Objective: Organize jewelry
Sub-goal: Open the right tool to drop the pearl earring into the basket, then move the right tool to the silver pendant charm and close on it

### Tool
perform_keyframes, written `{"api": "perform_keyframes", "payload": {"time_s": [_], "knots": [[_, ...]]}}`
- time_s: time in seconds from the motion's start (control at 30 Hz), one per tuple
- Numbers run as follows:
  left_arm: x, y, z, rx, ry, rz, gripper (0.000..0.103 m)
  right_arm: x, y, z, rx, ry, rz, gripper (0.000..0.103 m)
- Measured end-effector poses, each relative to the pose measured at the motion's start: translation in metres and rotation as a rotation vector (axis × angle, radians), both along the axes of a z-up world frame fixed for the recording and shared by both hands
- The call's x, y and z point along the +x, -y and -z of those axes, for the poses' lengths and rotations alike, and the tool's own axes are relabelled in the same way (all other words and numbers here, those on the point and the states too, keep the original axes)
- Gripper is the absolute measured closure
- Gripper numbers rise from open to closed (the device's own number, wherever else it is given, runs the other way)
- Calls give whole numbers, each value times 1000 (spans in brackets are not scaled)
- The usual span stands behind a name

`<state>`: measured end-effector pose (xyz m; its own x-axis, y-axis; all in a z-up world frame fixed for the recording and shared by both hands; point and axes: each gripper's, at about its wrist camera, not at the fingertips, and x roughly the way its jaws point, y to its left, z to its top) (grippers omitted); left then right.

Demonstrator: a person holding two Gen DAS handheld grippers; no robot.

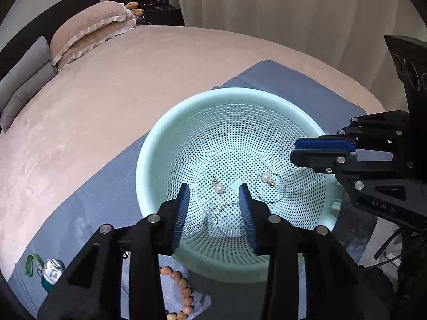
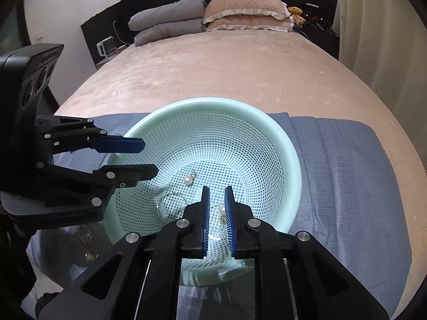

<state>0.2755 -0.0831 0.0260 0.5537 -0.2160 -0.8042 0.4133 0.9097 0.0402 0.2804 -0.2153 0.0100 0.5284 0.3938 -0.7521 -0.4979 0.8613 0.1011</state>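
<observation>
A mint green mesh basket (image 1: 165, 144) (image 2: 288, 149) stands on a blue cloth on the bed. In it lie two pearl earrings (image 1: 219, 188) (image 1: 265, 178) and two thin wire hoops (image 1: 231, 220) (image 1: 270, 188). In the right wrist view one pearl (image 2: 189, 179) lies mid-basket, another pearl (image 2: 221, 208) shows between my right fingers. My left gripper (image 1: 214, 194) (image 2: 150, 157) is open over the basket's near rim. My right gripper (image 2: 216, 194) (image 1: 293, 150) hovers over the basket with a narrow gap, holding nothing. A string of peach beads (image 1: 181, 290) lies on the cloth below the basket.
The blue cloth (image 1: 80, 213) (image 2: 347, 173) covers the bed's near end. A small green-and-white bottle with a strap (image 1: 52, 272) lies at its left. Pillows (image 2: 245, 10) and folded grey bedding (image 2: 168, 24) sit at the bed's head. A glass surface (image 2: 80, 240) lies at the near edge.
</observation>
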Motion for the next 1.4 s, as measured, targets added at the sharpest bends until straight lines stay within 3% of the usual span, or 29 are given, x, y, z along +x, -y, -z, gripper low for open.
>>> {"api": "perform_keyframes", "payload": {"time_s": [0.1,0.23,0.3,0.37,0.53,0.7,0.9,1.1,1.4], "knots": [[-13,-7,-12,2,22,-11,44,-12,0,-11,-5,19,4,89],[-29,-18,-24,13,36,-27,37,-28,-2,-27,-8,46,-2,74],[-38,-26,-29,13,42,-39,29,-37,-6,-33,-13,60,-11,63],[-47,-36,-33,18,52,-52,27,-45,-11,-39,-13,73,-17,44],[-67,-70,-38,27,62,-109,14,-64,-30,-44,-14,88,-58,17],[-86,-107,-27,65,59,-160,8,-80,-55,-36,-15,69,-126,17],[-117,-148,-1,-22,30,-145,7,-114,-87,-14,-17,99,-328,17],[-153,-152,45,-35,11,-99,7,-135,-118,23,-150,87,-496,19],[-180,-137,84,-63,-5,-53,7,-133,-126,66,-193,-36,-543,37]]}}
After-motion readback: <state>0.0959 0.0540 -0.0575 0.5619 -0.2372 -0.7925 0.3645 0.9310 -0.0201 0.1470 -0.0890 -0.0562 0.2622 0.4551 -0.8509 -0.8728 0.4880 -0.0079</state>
